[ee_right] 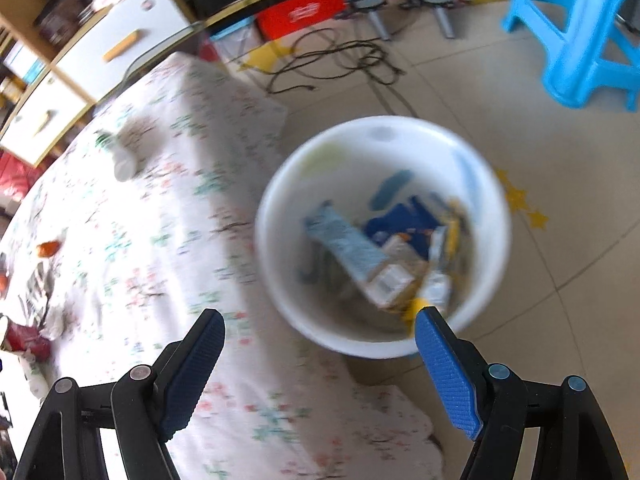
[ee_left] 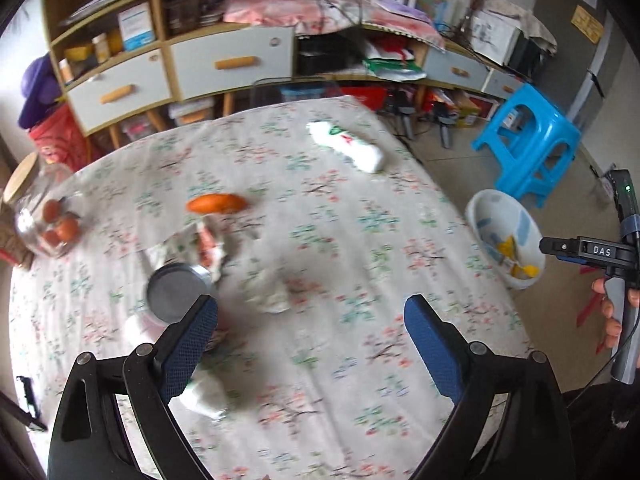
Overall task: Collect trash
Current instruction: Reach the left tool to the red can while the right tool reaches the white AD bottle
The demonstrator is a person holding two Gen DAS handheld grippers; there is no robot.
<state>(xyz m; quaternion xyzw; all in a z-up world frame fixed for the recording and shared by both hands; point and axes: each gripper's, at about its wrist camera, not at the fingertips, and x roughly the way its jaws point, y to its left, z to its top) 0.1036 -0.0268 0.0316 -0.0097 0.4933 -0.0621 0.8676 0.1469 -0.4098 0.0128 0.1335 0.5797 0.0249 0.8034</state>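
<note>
While our left gripper (ee_left: pixel 311 322) hangs over the flowered tablecloth (ee_left: pixel 360 240) with its blue pads spread wide and nothing between them, our right gripper (ee_right: pixel 320 334) stands likewise apart and empty above the table's edge. Just past that edge, on the tiled floor, sits the white trash bucket (ee_right: pixel 280 200), already holding wrappers and small cartons (ee_right: pixel 360 256) (blur hides what they are). On the table we see an orange peel (ee_left: pixel 216 203), a crumpled wrapper (ee_left: pixel 200 244) just below it, a grey round lid (ee_left: pixel 176 290) touching our left pad, a crumpled tissue (ee_left: pixel 272 300) beside it, and a white tissue pack (ee_left: pixel 348 146) near the far edge. A glass jar (ee_left: pixel 44 216) lies tilted at the left. A blue stool (ee_left: pixel 528 140) stands beyond the bucket.
</note>
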